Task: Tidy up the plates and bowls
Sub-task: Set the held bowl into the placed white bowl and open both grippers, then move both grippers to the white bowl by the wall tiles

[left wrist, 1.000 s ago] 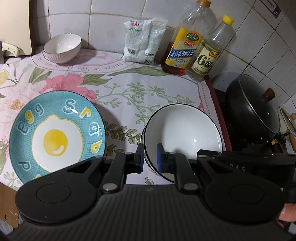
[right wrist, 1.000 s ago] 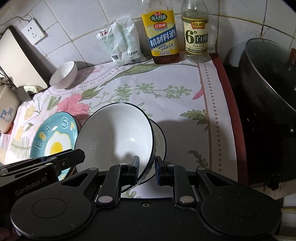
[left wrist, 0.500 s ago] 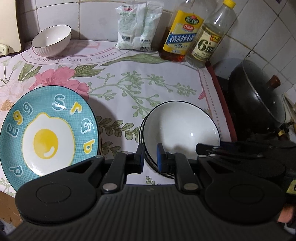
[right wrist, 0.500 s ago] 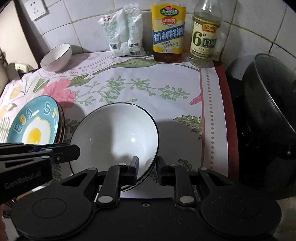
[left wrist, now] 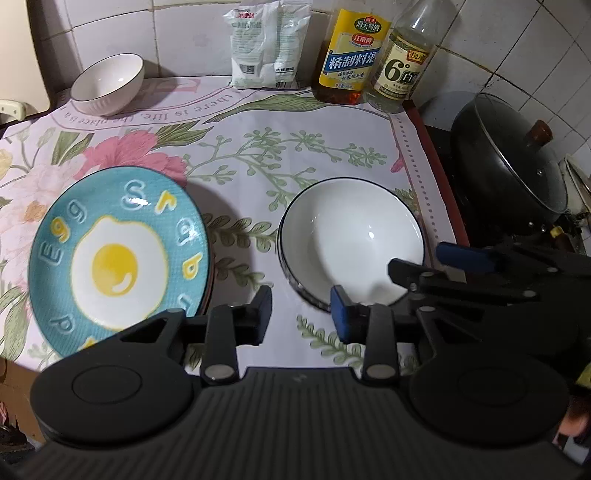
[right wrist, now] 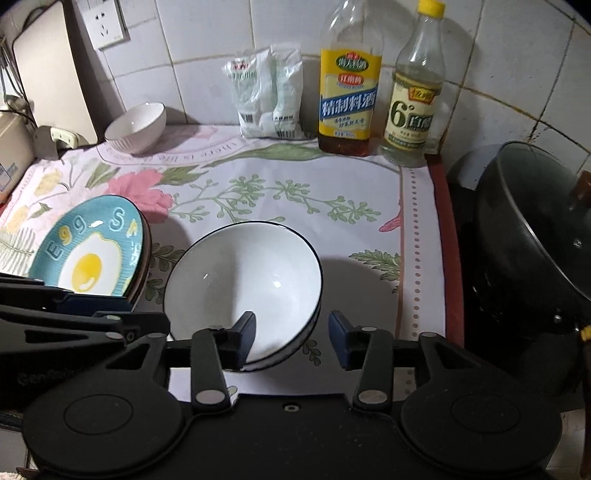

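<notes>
Two or more nested white bowls with dark rims (left wrist: 351, 240) (right wrist: 243, 280) stand on the floral cloth. My left gripper (left wrist: 301, 312) is at the stack's near left rim, its jaws opening, the pads off the rim. My right gripper (right wrist: 291, 339) straddles the near right rim with one finger inside the top bowl. Its jaws are opening too and do not press the rim. A teal egg plate (left wrist: 110, 254) (right wrist: 88, 254) tops a plate stack to the left. A small white bowl (left wrist: 107, 83) (right wrist: 136, 125) sits at the back left by the wall.
Two bottles (right wrist: 347, 92) (right wrist: 413, 99) and white packets (right wrist: 269, 96) line the tiled back wall. A black lidded wok (left wrist: 509, 166) stands just past the cloth's right edge. A cutting board (right wrist: 51, 70) and a socket (right wrist: 105, 22) are at the back left.
Both grippers have opened and let go of the white bowl's rim. The top bowl, tilted a second ago, now sits level in the stack.
</notes>
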Tool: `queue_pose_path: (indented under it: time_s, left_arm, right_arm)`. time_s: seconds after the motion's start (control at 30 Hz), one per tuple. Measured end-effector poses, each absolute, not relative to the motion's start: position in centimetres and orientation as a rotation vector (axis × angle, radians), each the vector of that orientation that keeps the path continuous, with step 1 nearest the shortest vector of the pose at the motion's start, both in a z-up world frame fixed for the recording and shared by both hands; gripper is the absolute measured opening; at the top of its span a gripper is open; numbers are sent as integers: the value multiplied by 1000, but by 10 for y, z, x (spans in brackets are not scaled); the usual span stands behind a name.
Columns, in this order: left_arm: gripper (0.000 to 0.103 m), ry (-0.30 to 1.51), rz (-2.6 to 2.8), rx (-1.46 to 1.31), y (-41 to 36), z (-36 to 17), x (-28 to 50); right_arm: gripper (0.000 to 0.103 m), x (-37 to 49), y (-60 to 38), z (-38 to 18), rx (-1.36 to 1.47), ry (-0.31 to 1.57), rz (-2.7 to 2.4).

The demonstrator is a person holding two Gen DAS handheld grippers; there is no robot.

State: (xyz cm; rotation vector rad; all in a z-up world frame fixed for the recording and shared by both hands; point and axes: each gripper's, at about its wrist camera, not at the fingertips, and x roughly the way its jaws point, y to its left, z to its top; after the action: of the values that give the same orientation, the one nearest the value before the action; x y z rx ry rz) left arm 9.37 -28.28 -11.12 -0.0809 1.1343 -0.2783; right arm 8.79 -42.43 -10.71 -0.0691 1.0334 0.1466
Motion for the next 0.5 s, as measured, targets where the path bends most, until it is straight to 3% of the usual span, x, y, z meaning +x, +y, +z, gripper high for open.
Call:
queue_pose_path:
  time_s: [0.5]
  left_arm:
    - [51, 1154, -269, 11, -244, -51, 39]
  right_arm:
    - [62, 31, -415, -50, -48, 999, 253]
